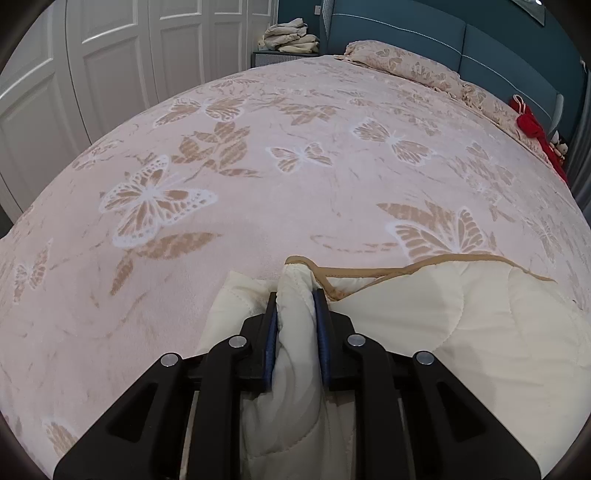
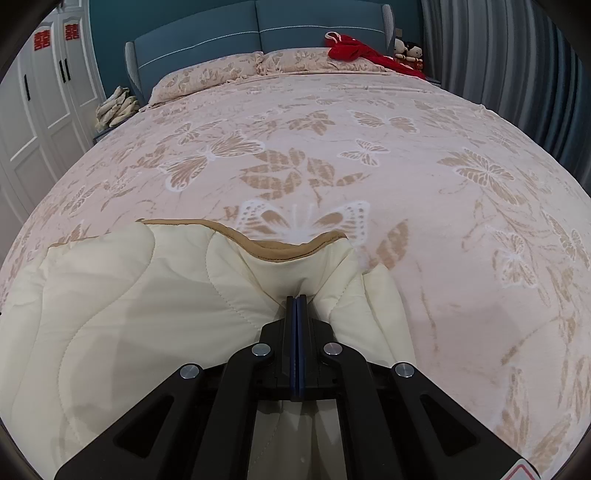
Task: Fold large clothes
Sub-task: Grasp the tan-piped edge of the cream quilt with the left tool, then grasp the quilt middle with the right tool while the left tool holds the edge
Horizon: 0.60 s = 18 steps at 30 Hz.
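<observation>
A cream quilted cover (image 1: 443, 332) with tan binding (image 2: 280, 251) along its edge lies at the near edge of the bed (image 1: 295, 166), on a pink bedspread patterned with butterflies. Both claws have hold of it at that near edge.

The left gripper (image 1: 297, 295) is clenched on a thick bunched roll of the cream fabric; the roll fills the gap between its blue pads (image 1: 320, 325), so the jaws stand apart around it. The rest of the cover spreads to the right of this claw.

The right gripper (image 2: 296, 297) is pressed nearly shut, its two pads meeting, with a thin pinch of the cover drawn up into folds at its tip. The cover spreads to its left, and the tan-bound edge dips just beyond the fingertips.

At the far edge of the bed, pillows (image 2: 207, 77) in the same butterfly print rest against a blue headboard (image 2: 258, 29). A red garment (image 2: 354, 48) and two small dolls (image 2: 408, 50) sit at the far right corner. Beside the far left corner, a nightstand (image 1: 280, 57) carries a stack of folded pale cloths (image 1: 290, 37). White wardrobe doors (image 1: 110, 55) stand to the left of the bed, grey curtains (image 2: 498, 55) to the right.
</observation>
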{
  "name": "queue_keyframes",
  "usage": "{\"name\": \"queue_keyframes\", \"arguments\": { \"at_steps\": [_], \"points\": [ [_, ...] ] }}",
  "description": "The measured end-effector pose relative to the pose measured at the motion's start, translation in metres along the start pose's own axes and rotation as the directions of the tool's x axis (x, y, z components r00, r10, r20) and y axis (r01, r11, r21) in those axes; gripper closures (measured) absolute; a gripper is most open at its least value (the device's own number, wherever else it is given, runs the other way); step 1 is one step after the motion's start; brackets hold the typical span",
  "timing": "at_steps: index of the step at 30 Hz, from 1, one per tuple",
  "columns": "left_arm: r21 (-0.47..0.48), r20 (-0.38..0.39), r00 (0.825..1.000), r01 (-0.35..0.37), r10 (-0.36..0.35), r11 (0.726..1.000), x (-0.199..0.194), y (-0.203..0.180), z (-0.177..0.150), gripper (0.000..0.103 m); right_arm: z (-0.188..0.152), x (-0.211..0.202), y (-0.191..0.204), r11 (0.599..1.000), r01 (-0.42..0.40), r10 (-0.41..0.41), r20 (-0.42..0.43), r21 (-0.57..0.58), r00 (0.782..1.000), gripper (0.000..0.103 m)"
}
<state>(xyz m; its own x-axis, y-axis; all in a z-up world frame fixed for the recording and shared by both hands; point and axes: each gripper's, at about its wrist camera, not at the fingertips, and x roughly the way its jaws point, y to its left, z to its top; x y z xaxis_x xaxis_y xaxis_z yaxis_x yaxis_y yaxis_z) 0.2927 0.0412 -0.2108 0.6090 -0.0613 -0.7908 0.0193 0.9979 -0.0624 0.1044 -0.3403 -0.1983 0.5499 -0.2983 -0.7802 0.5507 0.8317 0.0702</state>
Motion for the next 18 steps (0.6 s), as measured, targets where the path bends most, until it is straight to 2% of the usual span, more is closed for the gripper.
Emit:
{"name": "queue_keyframes", "arguments": {
  "at_steps": [10, 13, 14, 15, 17, 18],
  "points": [
    [0.032, 0.009, 0.999, -0.043, 0.043, 0.999, 0.003, -0.008, -0.002, 0.084, 0.001, -0.001, 0.004, 1.000, 0.022, -0.022, 0.009, -0.013, 1.000, 0.103],
    [0.025, -0.006, 1.000, -0.030, 0.030, 0.999, 0.000, -0.004, 0.002, 0.082, 0.010, -0.010, 0.007, 0.999, 0.046, -0.046, -0.008, -0.028, 0.999, 0.102],
    [0.014, -0.017, 1.000, -0.016, 0.016, 1.000, -0.003, -0.001, 0.006, 0.081, 0.015, -0.023, 0.010, 0.998, 0.066, -0.065, 0.010, -0.024, 0.998, 0.098],
    [-0.004, -0.022, 1.000, -0.005, 0.005, 1.000, -0.011, 0.004, 0.010, 0.077, 0.020, -0.044, 0.013, 0.998, 0.058, -0.058, 0.057, -0.010, 0.997, 0.096],
    [-0.056, -0.006, 1.000, -0.001, 0.000, 0.998, -0.034, 0.016, 0.015, 0.055, 0.028, -0.086, 0.026, 1.000, 0.019, -0.017, 0.142, -0.016, 0.990, 0.095],
    [-0.081, 0.011, 1.000, 0.005, -0.005, 0.997, -0.046, 0.021, 0.016, 0.039, 0.030, -0.103, 0.036, 1.000, -0.007, 0.011, 0.171, -0.025, 0.985, 0.093]
  ]
}}
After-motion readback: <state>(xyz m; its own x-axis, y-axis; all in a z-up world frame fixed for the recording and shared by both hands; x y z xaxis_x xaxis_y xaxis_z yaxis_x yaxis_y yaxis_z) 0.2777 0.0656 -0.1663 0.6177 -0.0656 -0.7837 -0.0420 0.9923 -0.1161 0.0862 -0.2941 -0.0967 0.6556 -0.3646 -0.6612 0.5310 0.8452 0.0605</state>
